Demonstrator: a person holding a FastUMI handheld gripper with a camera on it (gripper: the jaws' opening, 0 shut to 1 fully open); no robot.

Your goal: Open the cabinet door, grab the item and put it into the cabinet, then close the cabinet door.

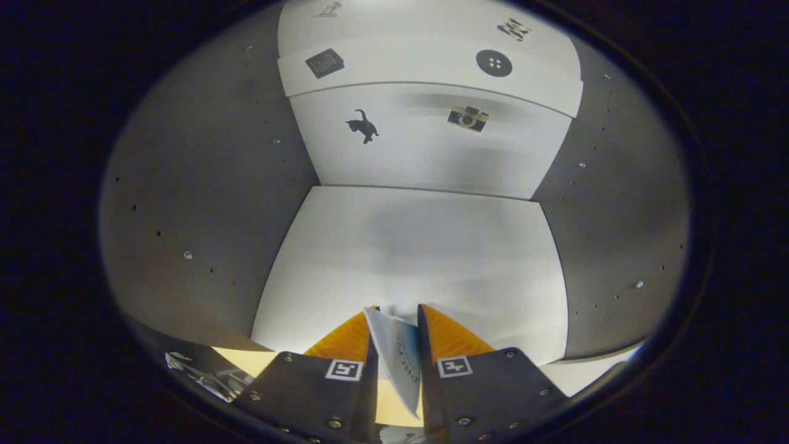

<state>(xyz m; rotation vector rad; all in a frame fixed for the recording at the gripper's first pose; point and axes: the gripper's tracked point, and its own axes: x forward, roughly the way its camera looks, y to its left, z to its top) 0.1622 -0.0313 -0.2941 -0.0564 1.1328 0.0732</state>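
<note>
Both jaws pinch thin packet point(397, 351), seemingly, before open cabinet point(407, 246).

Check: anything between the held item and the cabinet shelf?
Nothing visible. The gripper is shut on the thin item, already at the front edge of the white shelf, which lies bare ahead up to the back panel.

A white cabinet back panel point(425, 154) is marked with black cat point(362, 126), button point(494, 63) and camera point(468, 118) stickers; grey side walls point(203, 203) are seen.
</note>
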